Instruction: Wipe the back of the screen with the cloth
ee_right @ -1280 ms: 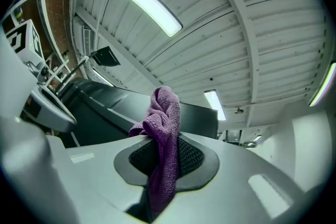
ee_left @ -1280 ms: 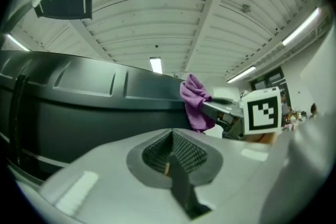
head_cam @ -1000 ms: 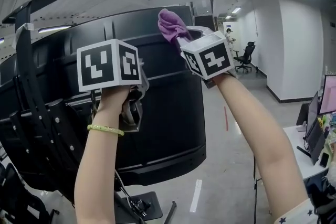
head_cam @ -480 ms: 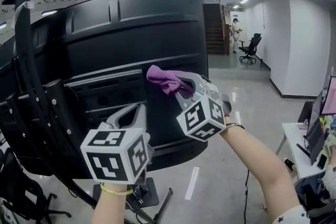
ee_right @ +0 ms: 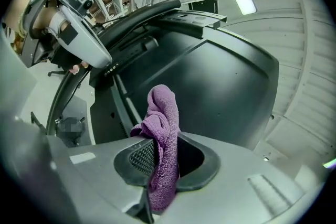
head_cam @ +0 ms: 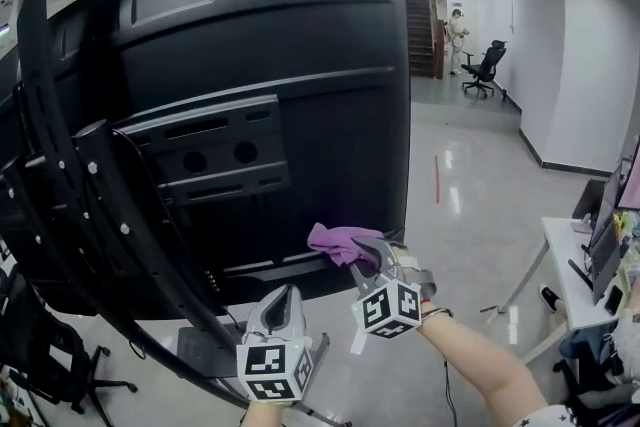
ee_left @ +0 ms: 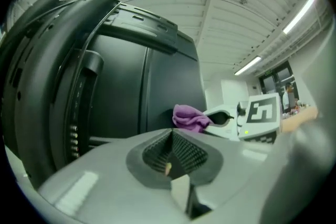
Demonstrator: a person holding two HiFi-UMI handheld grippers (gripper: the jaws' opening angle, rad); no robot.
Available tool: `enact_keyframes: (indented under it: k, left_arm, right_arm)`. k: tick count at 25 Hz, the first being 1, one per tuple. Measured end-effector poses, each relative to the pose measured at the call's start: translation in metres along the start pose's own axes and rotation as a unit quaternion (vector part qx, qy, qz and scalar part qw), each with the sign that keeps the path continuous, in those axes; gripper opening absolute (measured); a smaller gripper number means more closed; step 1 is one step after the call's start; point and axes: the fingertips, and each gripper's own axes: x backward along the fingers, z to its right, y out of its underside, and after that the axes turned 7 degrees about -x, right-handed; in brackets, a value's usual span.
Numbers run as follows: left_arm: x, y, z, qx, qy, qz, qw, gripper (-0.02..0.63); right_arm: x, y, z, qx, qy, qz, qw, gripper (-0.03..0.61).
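Your right gripper (head_cam: 360,256), jaws clamped on the purple cloth (head_cam: 336,241), works at the lower edge of the screen (head_cam: 300,45), so press the bunched cloth flat and sweep in overlapping passes, with your left gripper (head_cam: 281,299) pinched shut and empty below.

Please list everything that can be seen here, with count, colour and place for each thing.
screen: one, black, back towards us, left and centre
stand: one, black, on its back, left
cloth: one, purple, at the screen's lower right corner
office chair: one, black, far down the hall
desk: one, white, right edge
left gripper: one, grey, low centre, jaws shut, empty
right gripper: one, grey, jaws shut on the cloth
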Motion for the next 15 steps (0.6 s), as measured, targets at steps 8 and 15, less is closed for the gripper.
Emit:
enact_keyframes:
  k: [8,15]
  left_arm:
    - [-0.003,0.042,0.002,0.004,-0.005,-0.026,0.9996,0.008]
    - [0.02,0.039,-0.003,0.026,-0.018,-0.002,0.9995,0.008]
  right_arm:
    - [0.0,0.021,-0.028,-0.039,-0.007,-0.004,0.999,0.058]
    - [0.057,0.0,-0.032,-0.36,-0.03,0.104,0.926,0.06]
